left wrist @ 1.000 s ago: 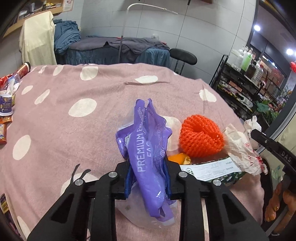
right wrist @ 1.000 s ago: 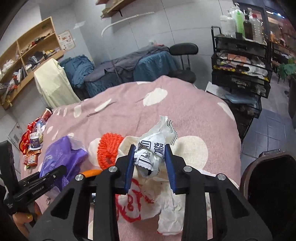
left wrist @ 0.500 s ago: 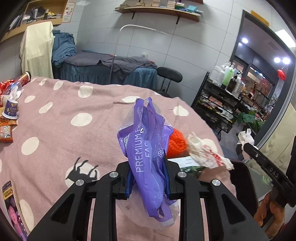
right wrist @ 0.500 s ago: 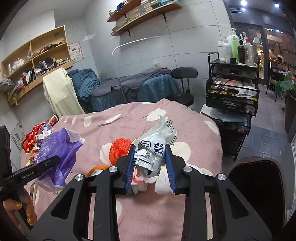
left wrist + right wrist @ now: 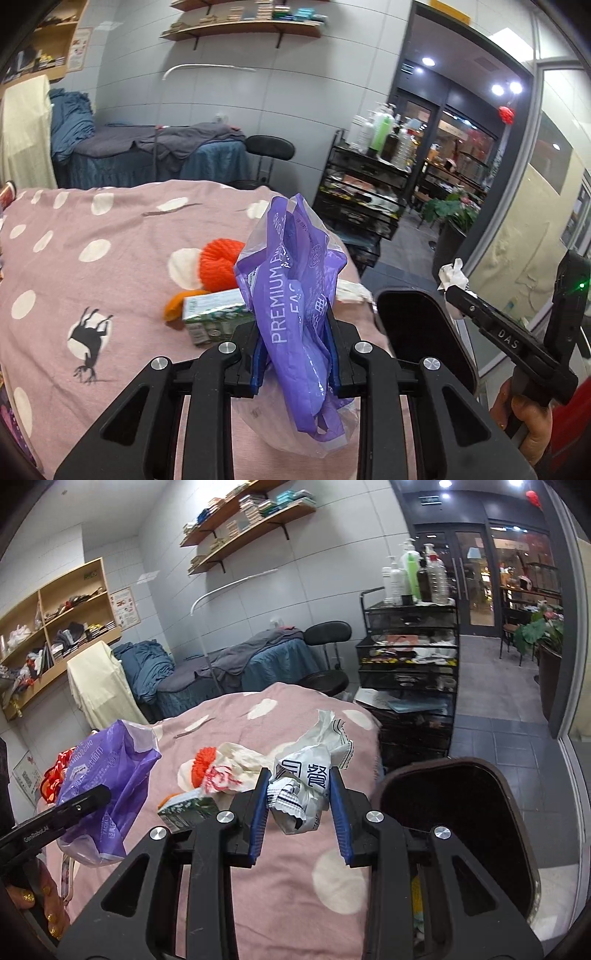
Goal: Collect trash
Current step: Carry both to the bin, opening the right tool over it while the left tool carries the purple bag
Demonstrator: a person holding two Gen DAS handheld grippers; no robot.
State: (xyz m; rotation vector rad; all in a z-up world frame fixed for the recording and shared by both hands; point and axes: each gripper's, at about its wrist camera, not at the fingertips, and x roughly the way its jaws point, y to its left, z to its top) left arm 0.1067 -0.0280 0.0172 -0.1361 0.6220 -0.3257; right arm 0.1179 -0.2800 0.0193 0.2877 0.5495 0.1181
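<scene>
Between ribbed blue pads, left claw (image 5: 294,349) pinches crinkly purple bag (image 5: 295,295).

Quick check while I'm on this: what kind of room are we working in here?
Probably a massage or beauty treatment room behind a shopfront: a draped treatment bed with a stool, a black trolley topped with lotion bottles, and glass doors to a shop area.

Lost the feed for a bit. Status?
Left gripper shut on purple bag. Right gripper shut on crumpled white wrapper. Dark bin open beside the bed, nothing blocking it.
</scene>
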